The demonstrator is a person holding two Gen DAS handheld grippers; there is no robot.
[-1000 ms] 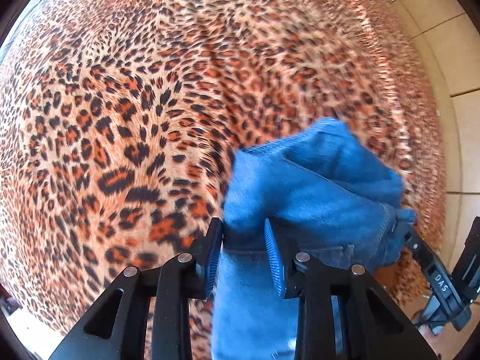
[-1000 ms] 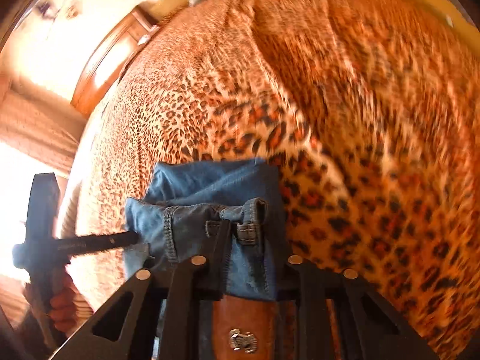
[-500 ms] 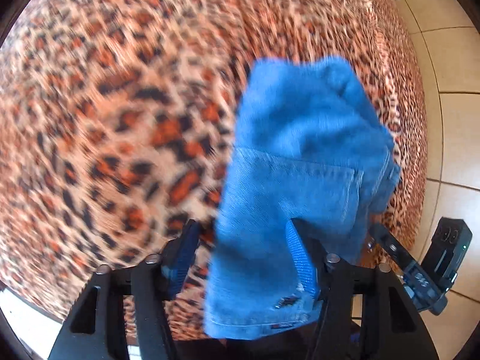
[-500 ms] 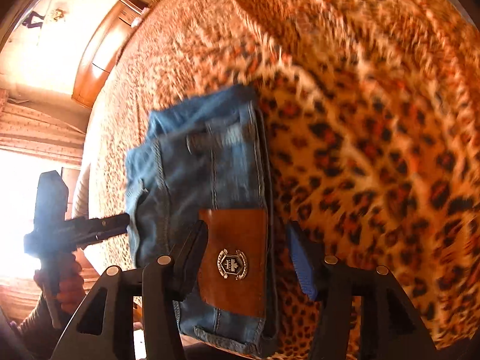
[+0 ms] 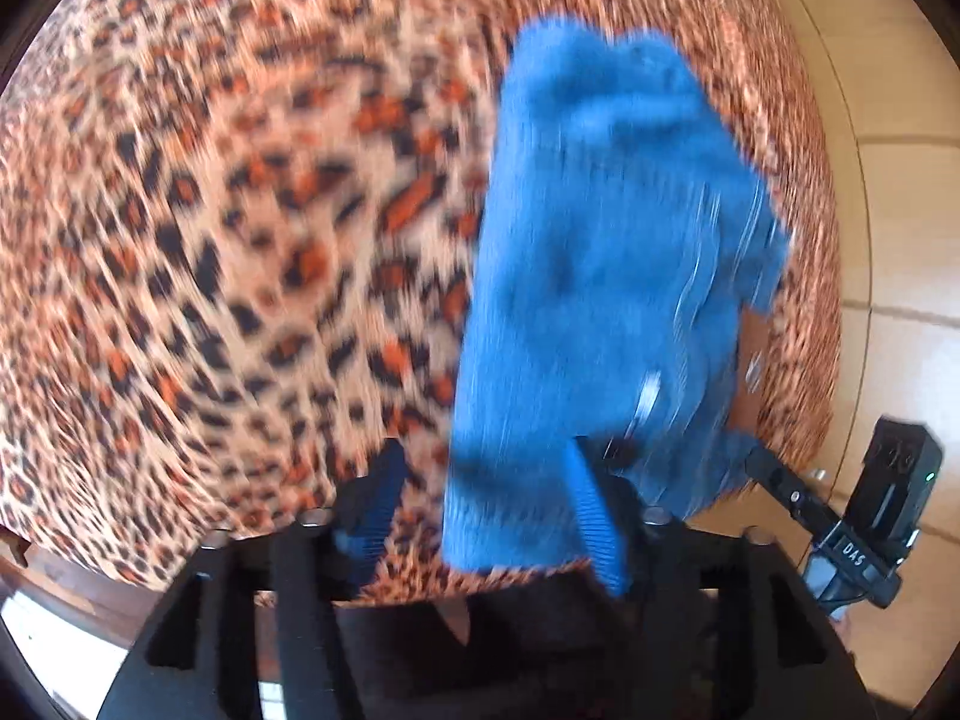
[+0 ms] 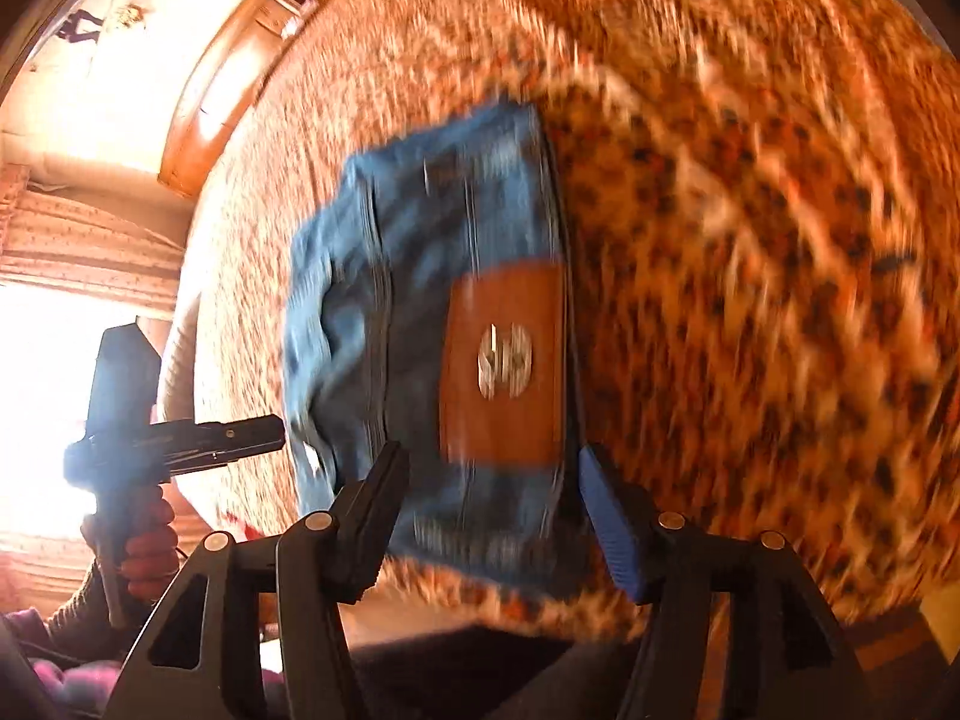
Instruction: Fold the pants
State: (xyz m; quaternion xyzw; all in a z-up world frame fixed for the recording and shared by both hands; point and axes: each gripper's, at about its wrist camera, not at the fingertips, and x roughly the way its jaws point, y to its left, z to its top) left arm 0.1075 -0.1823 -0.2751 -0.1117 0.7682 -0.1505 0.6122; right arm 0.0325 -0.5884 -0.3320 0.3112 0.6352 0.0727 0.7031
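Leopard-print bedspread (image 5: 240,240) is filling most of both views, with pale floor tiles (image 5: 900,210) showing beyond its edge in the left wrist view and a wooden headboard (image 6: 228,78) and curtained window (image 6: 90,252) beyond it in the right wrist view. Both pictures are blurred by motion.

Lying on that bedspread, close to its near edge, is the folded bundle of blue denim pants (image 5: 600,270), its brown leather waistband patch (image 6: 504,360) facing up in the right wrist view. Everything below is placed relative to this bundle.

The left gripper (image 5: 486,516) is standing with its jaws spread apart, one blue-padded finger (image 5: 594,522) overlapping the bundle's near end and the other off to its side over bare bedspread; it is gripping nothing. The right gripper (image 6: 492,510) is likewise spread wide, its fingers straddling the bundle's near end without pinching it.

By my reading, the folding looks done and the hands are at the letting-go stage. What the next move seems to call for is backing both grippers away cleanly, or pressing the stack flat if it is springing up.

The bundle's near edge is sitting close to the bedspread's drop-off, so a finger snagging the denim could drag it over. Beyond and to the left of the bundle the bedspread is lying broad and open; on its right the bed ends sooner.
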